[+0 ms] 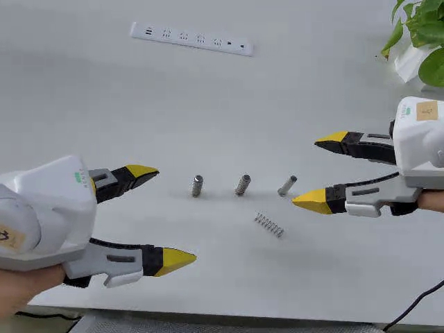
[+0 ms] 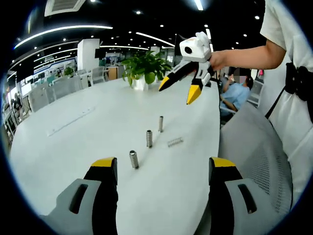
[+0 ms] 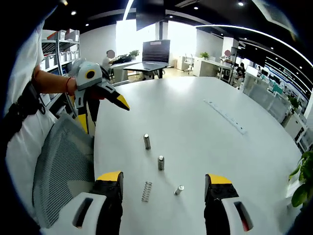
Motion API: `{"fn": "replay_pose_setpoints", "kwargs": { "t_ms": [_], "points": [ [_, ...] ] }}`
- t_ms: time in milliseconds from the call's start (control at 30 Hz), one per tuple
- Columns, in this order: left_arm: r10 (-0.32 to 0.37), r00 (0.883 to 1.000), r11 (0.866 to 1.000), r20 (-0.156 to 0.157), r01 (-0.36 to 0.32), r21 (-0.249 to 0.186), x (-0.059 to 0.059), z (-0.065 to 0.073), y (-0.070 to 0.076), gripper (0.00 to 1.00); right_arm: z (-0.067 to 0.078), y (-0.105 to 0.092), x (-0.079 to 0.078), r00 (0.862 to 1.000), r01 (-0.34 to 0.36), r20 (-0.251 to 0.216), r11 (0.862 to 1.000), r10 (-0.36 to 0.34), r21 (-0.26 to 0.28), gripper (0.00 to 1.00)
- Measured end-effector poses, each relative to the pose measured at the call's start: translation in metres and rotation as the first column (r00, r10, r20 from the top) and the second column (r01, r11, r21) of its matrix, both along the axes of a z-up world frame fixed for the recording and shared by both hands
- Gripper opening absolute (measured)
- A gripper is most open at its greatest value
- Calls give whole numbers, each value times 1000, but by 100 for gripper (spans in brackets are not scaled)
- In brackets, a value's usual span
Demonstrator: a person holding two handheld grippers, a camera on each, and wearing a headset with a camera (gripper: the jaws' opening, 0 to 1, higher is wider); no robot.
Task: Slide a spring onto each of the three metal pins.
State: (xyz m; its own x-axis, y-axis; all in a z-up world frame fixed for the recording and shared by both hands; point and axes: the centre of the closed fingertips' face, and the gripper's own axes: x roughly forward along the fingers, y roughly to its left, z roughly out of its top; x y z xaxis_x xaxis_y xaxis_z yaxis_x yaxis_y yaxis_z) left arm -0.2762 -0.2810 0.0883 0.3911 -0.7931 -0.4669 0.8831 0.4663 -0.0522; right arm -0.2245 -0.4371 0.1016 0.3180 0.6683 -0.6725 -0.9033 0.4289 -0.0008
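On our white worktop (image 1: 104,104) we see three metal pins (image 1: 242,184) standing in a row, a loose spring (image 1: 268,224) lying near them, and a power strip (image 1: 191,38) well behind.

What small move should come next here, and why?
Probably lower the right gripper to the loose spring and close on it. Its jaws stand open and empty. In the head view the left pin and middle pin already wear springs, while the right pin is bare, with that spring lying near it.
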Motion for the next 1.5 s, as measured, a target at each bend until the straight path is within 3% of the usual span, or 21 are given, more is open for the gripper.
{"fn": "replay_pose_setpoints", "kwargs": {
  "t_ms": [133,300,467,567,633,667,733,800,867,900,967,1000,1067,1167,1300,1500],
  "points": [
    [-60,998,997,6,60,45,-3,-2,-12,72,0,-13,-8,999,43,13,997,-43,57,71],
    [-149,989,983,9,147,112,-5,-7,-32,65,-5,-28,-20,996,85,5,990,-86,110,77],
    [-248,969,951,13,240,194,-3,-16,-59,57,-8,-41,-31,992,128,1,979,-130,160,77],
    [-318,948,911,30,297,284,2,-28,-78,52,-13,-51,-36,987,156,-1,972,-158,173,77],
    [-335,942,904,18,316,288,3,-34,-90,51,-15,-56,-38,985,169,-1,969,-172,179,77],
    [-359,933,882,7,337,329,3,-42,-94,50,-16,-60,-39,983,178,-3,967,-181,185,77],
    [-408,913,850,24,370,374,4,-50,-105,48,-19,-66,-42,980,195,-5,962,-198,189,77],
    [-418,909,825,-2,380,418,6,-61,-110,45,-21,-72,-44,978,208,-6,959,-210,191,77],
    [-452,892,781,7,391,487,10,-74,-115,41,-23,-77,-45,973,227,-7,954,-230,197,77],
    [-459,888,761,-9,398,513,10,-82,-117,39,-24,-81,-47,971,235,-9,952,-238,196,76],
    [-453,892,773,-9,398,494,11,-87,-125,38,-26,-84,-49,969,242,-10,950,-245,195,75],
    [-449,893,771,-23,400,496,12,-90,-128,38,-27,-86,-50,968,248,-10,949,-251,195,75],
    [-451,893,763,-15,394,512,15,-94,-131,35,-28,-89,-52,966,255,-10,948,-258,191,75],
    [-433,901,764,-26,382,520,22,-101,-136,31,-29,-94,-53,962,269,-11,943,-272,195,74],
    [-437,898,740,-42,386,551,25,-110,-137,28,-30,-97,-53,958,282,-13,939,-286,198,73],
    [-412,908,727,-81,381,571,30,-122,-137,24,-31,-99,-52,954,295,-15,932,-298,209,73]
  ]
}}
